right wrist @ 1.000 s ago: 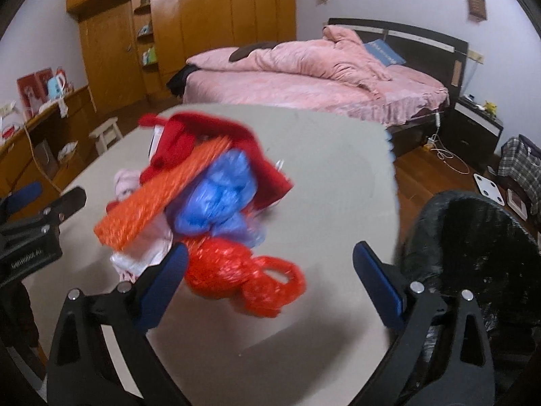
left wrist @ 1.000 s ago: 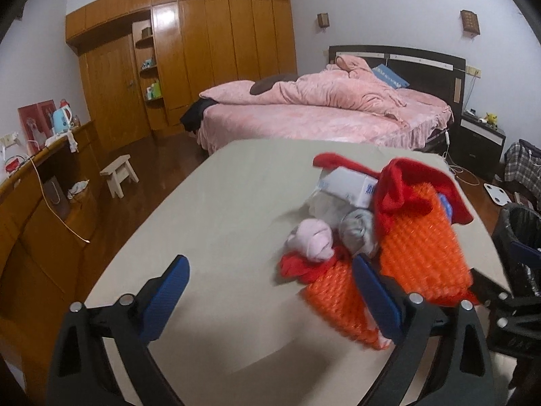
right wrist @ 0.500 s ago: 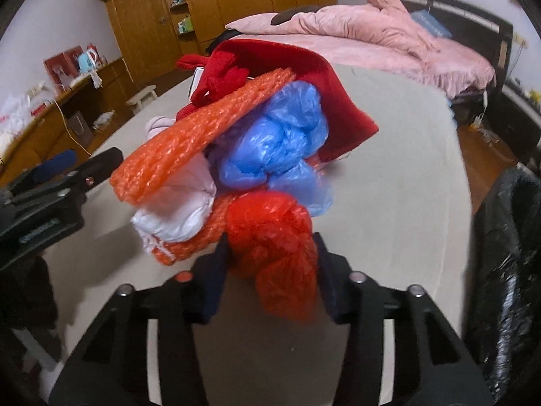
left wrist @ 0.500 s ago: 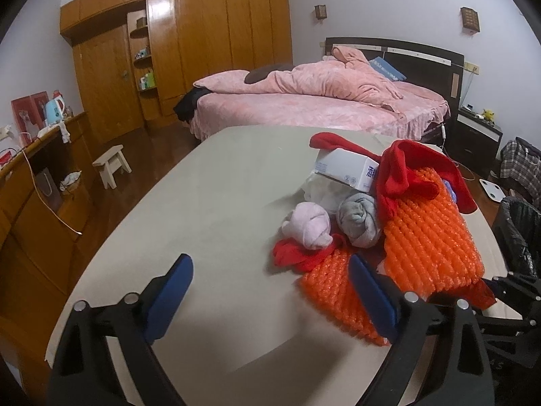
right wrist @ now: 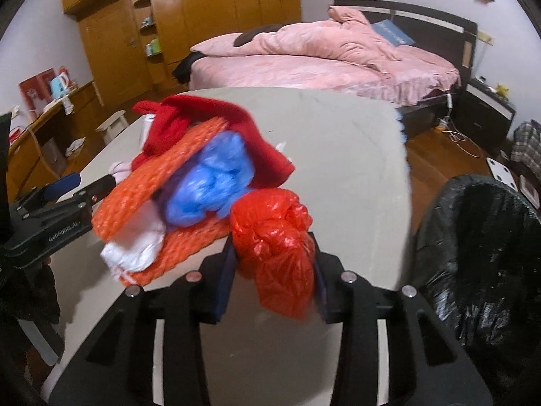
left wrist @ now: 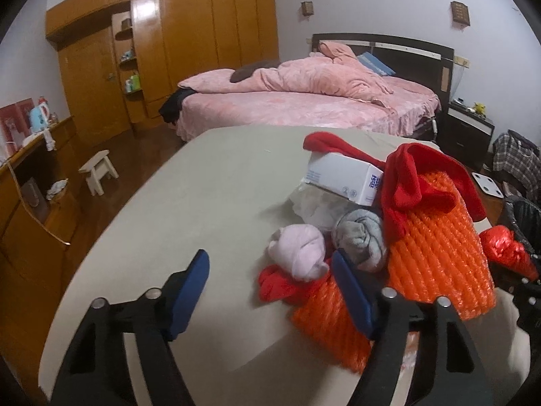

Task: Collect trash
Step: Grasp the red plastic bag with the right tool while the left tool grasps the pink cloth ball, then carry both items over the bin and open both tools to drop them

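While the right gripper [right wrist: 272,265] clamps a crumpled red bag [right wrist: 275,248] between its fingers, the bag bulges up and forward past the fingertips, just in front of the pile on the worktop [right wrist: 338,155]. Whether the bag rests on the worktop or hangs just above it cannot be told. Close behind it lie a blue bag [right wrist: 213,179], orange bubble wrap [right wrist: 148,189], a red cloth [right wrist: 216,118] and a white bag [right wrist: 135,247]. A bin [right wrist: 487,257] lined with black plastic stands to the right, beside the worktop edge.

The left gripper [left wrist: 270,291] hangs wide open over the worktop [left wrist: 203,203] and holds nothing. Its right finger sits in front of the near edge of the orange bubble wrap [left wrist: 439,257]; its left finger is over bare surface. Just beyond the fingertips lie a pink sock ball [left wrist: 299,250] and a grey sock ball [left wrist: 360,238], touching each other, with a white box [left wrist: 341,177] and the red cloth [left wrist: 416,182] farther back. The red bag [left wrist: 503,247] shows at the far right of this view.
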Demonstrator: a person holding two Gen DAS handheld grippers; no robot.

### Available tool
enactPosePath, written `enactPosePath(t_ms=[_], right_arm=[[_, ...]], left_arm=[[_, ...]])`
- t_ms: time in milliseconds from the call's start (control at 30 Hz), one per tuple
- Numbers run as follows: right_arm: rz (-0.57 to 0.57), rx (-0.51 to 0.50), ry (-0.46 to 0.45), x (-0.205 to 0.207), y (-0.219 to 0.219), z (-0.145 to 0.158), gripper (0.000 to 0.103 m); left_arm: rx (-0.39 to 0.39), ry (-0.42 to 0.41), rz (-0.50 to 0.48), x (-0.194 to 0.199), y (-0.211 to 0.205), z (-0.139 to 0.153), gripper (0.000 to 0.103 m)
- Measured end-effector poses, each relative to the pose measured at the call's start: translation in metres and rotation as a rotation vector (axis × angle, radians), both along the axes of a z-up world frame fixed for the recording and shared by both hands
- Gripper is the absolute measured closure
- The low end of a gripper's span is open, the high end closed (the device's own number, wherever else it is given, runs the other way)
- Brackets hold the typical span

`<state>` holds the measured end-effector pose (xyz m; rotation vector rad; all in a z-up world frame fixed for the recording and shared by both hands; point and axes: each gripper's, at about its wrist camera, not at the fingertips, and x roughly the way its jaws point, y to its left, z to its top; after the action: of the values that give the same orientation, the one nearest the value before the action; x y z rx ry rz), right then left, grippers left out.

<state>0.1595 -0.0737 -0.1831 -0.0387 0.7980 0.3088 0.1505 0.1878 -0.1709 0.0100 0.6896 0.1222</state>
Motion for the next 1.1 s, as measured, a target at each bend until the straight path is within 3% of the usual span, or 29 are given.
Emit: enactPosePath(t_ms=[133,267,300,500,767,1100], right_arm=[[-0.022,0.002,-0.007,0.004,-0.007,0.000,0.065],[-0.023,-0.005,-0.010,0.009,-0.009,0.000,0.065],[-0.021,-0.005,-0.009,0.009,-0.009,0.000,0.065],[-0.018,-0.002,-0.023,0.000,-0.007,0.006,0.065],[-0.032,0.031,-0.061,-0.014,-0.016,0.024,0.065],[-0.064,0.072,-0.128,-0.035,-0.042,0.060,0.065]], left_arm=[[-0.022,0.024,-0.035,0.011,-0.002,-0.009,0.042],[-0.067,0.057,-0.087,0.023,-0.003,-0.015,0.069],[-0.080,0.062,-0.091,0.024,-0.003,-0.017,0.071],[-0.093,0.027,-0.065,0.016,0.005,-0.009,0.074],[-0.084,-0.042,-0.029,-0.008,0.011,0.022,0.075],[-0.099,-0.123,-0.138,-0.026,-0.037,0.075,0.075]])
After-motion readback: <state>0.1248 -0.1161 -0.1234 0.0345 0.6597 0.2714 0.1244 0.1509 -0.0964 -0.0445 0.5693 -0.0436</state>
